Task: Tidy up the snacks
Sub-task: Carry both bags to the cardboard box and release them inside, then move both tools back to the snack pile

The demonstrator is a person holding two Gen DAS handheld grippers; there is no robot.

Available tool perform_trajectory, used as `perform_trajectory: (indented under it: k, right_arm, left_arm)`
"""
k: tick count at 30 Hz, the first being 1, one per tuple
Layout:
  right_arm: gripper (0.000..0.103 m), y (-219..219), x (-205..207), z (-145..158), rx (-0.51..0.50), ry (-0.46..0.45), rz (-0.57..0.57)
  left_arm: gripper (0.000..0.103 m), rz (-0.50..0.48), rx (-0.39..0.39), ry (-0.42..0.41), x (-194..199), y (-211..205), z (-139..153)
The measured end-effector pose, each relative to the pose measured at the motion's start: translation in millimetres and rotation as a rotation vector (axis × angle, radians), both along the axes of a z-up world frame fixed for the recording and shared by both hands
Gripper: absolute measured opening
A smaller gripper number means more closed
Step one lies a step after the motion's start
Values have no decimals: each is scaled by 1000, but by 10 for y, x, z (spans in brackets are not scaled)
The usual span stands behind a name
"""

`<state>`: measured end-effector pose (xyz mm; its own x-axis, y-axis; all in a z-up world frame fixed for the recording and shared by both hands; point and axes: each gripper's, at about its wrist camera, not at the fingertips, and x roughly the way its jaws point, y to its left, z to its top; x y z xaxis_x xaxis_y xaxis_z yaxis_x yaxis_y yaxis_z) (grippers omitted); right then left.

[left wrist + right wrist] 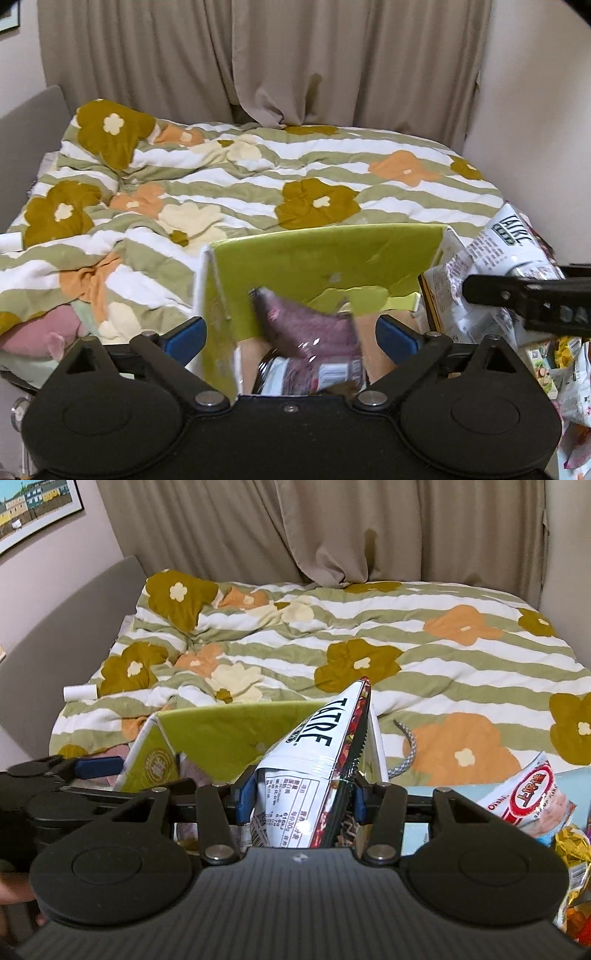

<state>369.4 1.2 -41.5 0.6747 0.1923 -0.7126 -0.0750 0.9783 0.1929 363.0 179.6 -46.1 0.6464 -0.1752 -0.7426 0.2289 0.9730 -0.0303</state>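
A green cardboard box (325, 258) stands open on the bed in front of both grippers. My left gripper (291, 332) is open wide over it. A mauve snack bag (314, 332), blurred, lies loose between the blue pads inside the box, and neither pad presses on it. My right gripper (303, 794) is shut on a white snack bag (295, 786) with black lettering, held upright just above the right end of the box (221, 734). The same white bag (506, 240) shows at the right of the left wrist view.
A floral striped quilt (221, 192) covers the bed behind the box, with curtains at the back. Several snack packets lie to the right, among them a red and white one (528, 797). A grey braided cord (406, 753) and a white roll (79, 693) rest on the quilt.
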Motion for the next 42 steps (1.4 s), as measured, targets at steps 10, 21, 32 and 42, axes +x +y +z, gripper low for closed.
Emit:
perform_trajectory:
  k: [10,21,32,42]
  right_arm:
    - [67,118,204,-83,-61,3,85]
    - [103,154,449,-316,-45,37,128]
    - [103,11,288,-267,-31,-7,97]
    - [103,-17,-130,85,-54,-74,89]
  left_arm:
    - [101,79,11,-77,-402,31,188]
    - [101,138,33,-54,-490,-10,100]
    - [101,164,35,-34,-589,30,73]
    - [101,151,15,-93,-789,56,371]
